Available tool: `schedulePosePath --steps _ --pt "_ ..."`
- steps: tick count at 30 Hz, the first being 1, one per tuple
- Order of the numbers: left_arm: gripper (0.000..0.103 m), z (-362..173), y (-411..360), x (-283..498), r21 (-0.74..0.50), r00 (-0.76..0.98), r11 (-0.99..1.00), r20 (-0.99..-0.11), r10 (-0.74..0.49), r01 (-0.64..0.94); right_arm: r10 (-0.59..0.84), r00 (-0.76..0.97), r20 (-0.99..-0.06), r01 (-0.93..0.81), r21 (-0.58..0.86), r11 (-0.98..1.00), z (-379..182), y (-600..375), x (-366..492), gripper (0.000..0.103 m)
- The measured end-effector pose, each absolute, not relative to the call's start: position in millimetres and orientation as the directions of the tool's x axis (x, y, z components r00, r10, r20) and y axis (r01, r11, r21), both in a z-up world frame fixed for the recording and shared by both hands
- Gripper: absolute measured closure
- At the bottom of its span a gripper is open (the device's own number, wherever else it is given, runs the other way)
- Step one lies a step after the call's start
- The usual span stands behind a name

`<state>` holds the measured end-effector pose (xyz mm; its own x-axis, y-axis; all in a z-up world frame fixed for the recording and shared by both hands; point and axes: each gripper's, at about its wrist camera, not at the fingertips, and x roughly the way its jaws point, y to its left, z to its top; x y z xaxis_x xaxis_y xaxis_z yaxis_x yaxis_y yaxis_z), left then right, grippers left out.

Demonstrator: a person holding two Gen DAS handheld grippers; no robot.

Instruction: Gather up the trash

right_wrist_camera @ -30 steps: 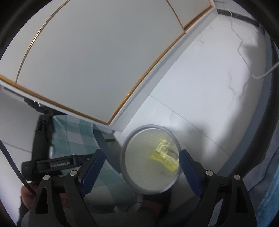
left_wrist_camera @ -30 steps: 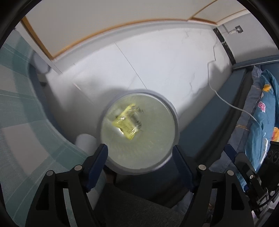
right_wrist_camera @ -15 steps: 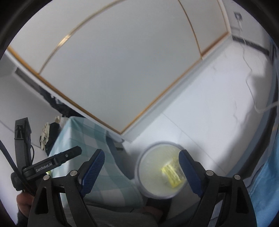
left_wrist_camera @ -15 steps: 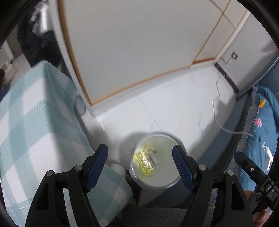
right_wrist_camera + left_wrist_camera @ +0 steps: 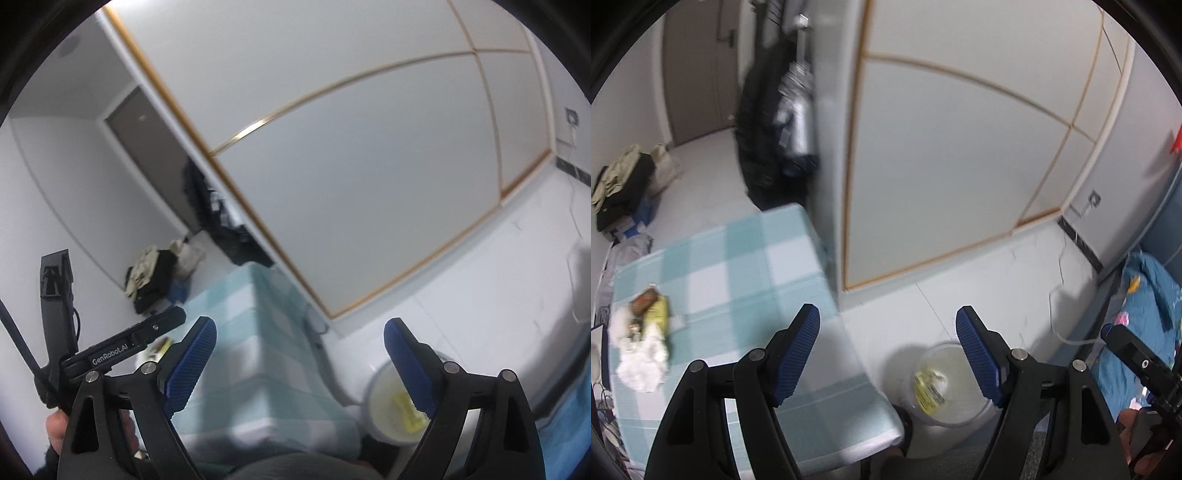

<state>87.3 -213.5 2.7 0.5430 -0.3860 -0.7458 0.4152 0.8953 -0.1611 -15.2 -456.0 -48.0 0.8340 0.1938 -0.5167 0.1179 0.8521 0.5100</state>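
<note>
On the checked pale-blue-and-white tabletop (image 5: 746, 266), a small heap of trash (image 5: 644, 347) lies at about nine o'clock in the left wrist view, well apart from the left gripper (image 5: 888, 349). The heap looks like crumpled white tissue paper (image 5: 642, 363) with a yellow wrapper (image 5: 659, 314) and a brown wrapper (image 5: 642, 301) lying against it; blur hides finer detail. All of it should be very light, soft and easily crushed, so a pinch will deform it rather than meet resistance. The tissue is best taken at its thickest, bunched middle, where the pads can gather several folds. The wrappers are probably slick film and are better pinched across a crease or along with the tissue, since a flat edge may slide out.

The left gripper stands wide open with nothing between its blue ribbed pads. The right gripper (image 5: 299, 360) is likewise spread and empty.

On the white floor at about five o'clock of the left wrist view, just beside the tabletop's near corner, stands a round translucent white plastic bin (image 5: 947, 384). It holds one yellow printed wrapper (image 5: 929, 387) against its inner wall and otherwise looks bare. The right wrist view shows that bin at five o'clock too, partly behind its own finger.
</note>
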Motion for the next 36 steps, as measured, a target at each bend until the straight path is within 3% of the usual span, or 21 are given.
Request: schedulePosePath --steps 13,21,30,36 --pt "0.030 43.6 -96.2 83.5 -0.191 0.700 0.942 -0.631 -0.334 0.276 0.308 0.839 -0.448 -0.092 0.442 0.892 -7.7 -337.2 16.6 0.009" --pt "0.030 37.3 -19.7 98.7 -0.185 0.740 0.970 -0.628 -0.241 0.159 0.398 0.798 -0.453 -0.227 0.387 0.894 -12.4 -260.3 56.5 0.009" --pt "0.030 2.5 62.3 123.1 -0.268 0.743 0.963 -0.645 -0.179 0.000 0.480 0.700 -0.529 -0.373 0.304 0.877 -33.9 -175.7 105.7 0.009" --pt "0.030 -13.1 93.4 135.1 -0.285 0.730 0.956 -0.667 -0.150 -0.064 0.486 0.585 -0.650 -0.431 0.260 0.864 -63.2 -130.2 140.3 0.009"
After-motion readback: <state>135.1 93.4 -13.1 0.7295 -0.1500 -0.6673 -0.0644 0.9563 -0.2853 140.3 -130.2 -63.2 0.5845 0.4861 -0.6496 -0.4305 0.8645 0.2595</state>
